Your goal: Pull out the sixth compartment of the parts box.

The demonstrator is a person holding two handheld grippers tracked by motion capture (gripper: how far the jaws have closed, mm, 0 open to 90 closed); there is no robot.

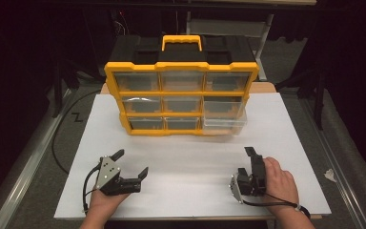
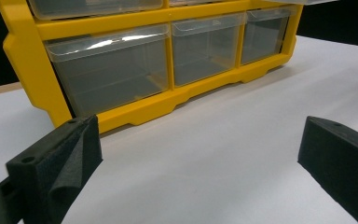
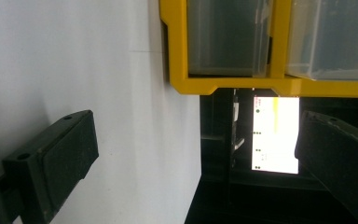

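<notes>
Nearest, we list the left gripper point(image 1: 133, 164), held in the left hand point(image 1: 106, 198) at the near left of the white table point(image 1: 181, 162). Its jaws stand wide apart and released, nothing between them, nothing touched.

Beside it, well apart to the right, we list the right gripper point(image 1: 251, 164) in the right hand point(image 1: 279, 181), turned on its side. From above we see it edge-on, one jaw over the other. The right gripper view settles the matter: both black jaws rise far apart with bare table and dark background between them, so this claw too is released and holds nothing.

Next, bare white table between the grippers and the cabinet.

Farther, we list the yellow drawer cabinet point(image 1: 181, 64), upright near the far edge of the table, black on top with a yellow carrying handle point(image 1: 181, 40), three rows of three clear drawers. From above we note what the gripper views do not give: the pulled-out drawer point(image 1: 224, 117) at the right, standing forward of its neighbours.

Close up, the left gripper view gives the bottom row of drawers point(image 2: 112, 70) as clear, with the yellow frame resting on the table. The right gripper view, rolled sideways, adds a bright white panel point(image 3: 276, 135) past the table's edge.
</notes>
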